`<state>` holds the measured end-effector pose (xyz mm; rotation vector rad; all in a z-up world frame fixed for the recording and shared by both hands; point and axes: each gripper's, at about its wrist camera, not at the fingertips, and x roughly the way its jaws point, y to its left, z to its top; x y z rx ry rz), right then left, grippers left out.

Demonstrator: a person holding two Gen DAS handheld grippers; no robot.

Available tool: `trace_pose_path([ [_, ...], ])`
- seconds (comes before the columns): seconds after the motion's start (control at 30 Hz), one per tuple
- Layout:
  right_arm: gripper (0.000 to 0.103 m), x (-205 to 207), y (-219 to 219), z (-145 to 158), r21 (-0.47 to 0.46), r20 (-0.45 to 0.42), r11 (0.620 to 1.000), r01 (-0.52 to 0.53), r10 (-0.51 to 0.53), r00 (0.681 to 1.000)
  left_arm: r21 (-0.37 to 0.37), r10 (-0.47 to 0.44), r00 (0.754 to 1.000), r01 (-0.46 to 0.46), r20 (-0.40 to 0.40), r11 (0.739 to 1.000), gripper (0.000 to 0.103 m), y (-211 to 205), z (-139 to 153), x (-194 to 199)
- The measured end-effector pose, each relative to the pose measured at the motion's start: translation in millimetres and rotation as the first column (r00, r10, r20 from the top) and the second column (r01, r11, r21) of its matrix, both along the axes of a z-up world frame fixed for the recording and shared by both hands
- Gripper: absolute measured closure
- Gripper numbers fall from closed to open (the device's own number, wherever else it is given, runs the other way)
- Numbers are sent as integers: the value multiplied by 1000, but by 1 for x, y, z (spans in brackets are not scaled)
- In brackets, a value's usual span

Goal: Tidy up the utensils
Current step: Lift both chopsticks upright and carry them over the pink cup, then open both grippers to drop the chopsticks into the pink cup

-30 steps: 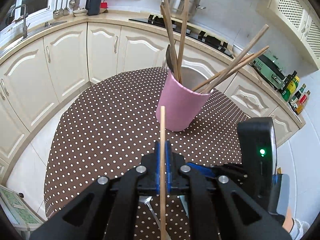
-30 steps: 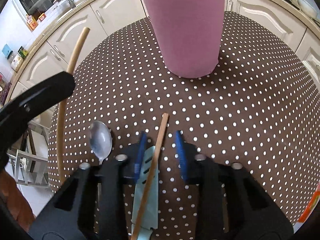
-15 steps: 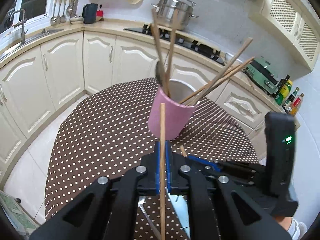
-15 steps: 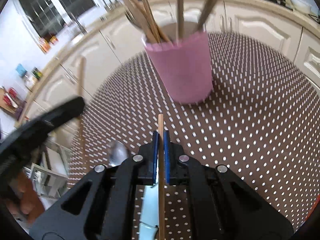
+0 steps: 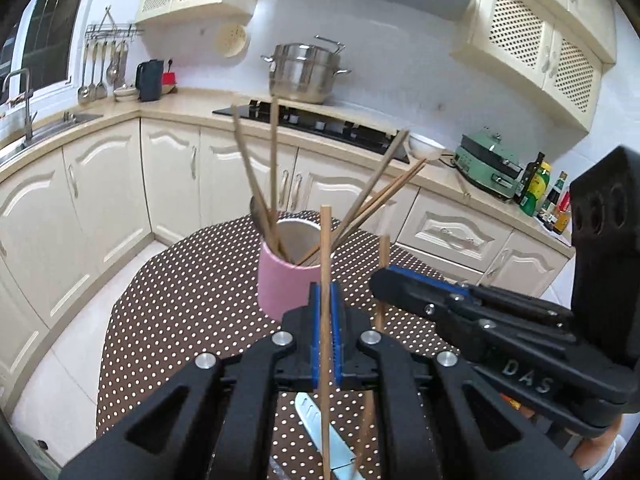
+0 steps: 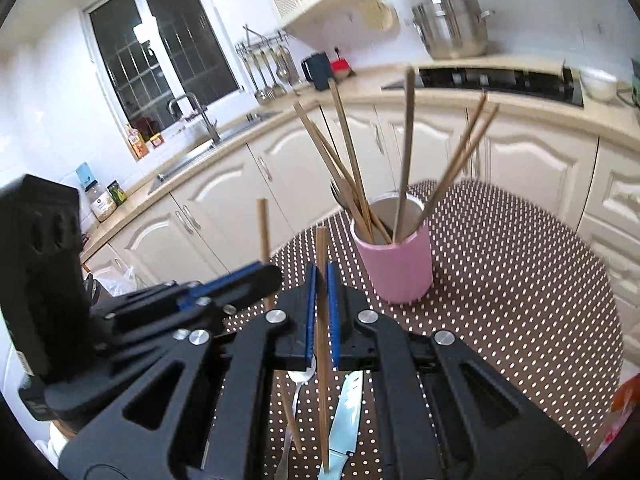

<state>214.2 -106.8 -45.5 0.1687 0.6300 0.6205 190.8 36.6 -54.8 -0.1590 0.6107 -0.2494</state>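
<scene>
Cream-cabinet kitchen, polka-dot table (image 5: pixel 180 312), pink utensil cup (image 5: pixel 280 284) bristling with chopsticks mid-table, left hand-held gripper (image 5: pixel 325 300) clamping one upright chopstick (image 5: pixel 325 248), right hand-held gripper (image 6: pixel 319 280) pinching another chopstick (image 6: pixel 321 252), knife (image 6: pixel 347 408) and spoon (image 6: pixel 302 376) lying below.

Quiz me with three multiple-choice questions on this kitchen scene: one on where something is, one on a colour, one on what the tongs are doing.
1. Where does the knife lie?
A. on the dotted tablecloth
B. in the cup
C. on the stove

2. What colour is the cup?
A. green
B. pink
C. white

3. What is the right tongs' state?
A. wide open
B. shut on a spoon
C. shut on a wooden chopstick

Answers: 1 A, the blade lies flat on the cloth below the tongs; 2 B, its wall is plainly pink; 3 C, the blue pads pinch the stick.
</scene>
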Motion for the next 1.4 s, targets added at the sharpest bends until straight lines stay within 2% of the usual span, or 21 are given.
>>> trace_pose_path([
  [0.3,97,-20,-8,35,40,135,999,23,-28,990,18,-24,997,23,68,1000,98,-11,22,3],
  [0.57,97,-28,-19,63,101,299,990,97,-123,946,15,10,981,-13,194,1000,98,-8,53,9],
  [0.73,97,-24,-22,75,145,381,982,121,-169,909,21,35,949,-44,315,999,98,-9,73,8],
  [0.9,97,-13,-18,78,170,449,976,138,-201,871,28,33,897,-51,441,998,98,-15,87,11],
  [1.0,97,-5,-17,78,185,461,975,124,-198,865,17,44,877,-59,479,998,98,-16,91,17],
  [1.13,97,4,-14,75,167,501,976,141,-207,840,3,75,846,-90,528,996,98,-17,90,28],
  [1.27,97,14,-14,69,175,523,974,146,-218,824,-14,102,832,-113,545,994,98,-17,85,42],
  [1.4,97,22,-17,65,196,532,968,155,-238,812,-21,110,830,-117,547,993,98,-18,76,56],
])
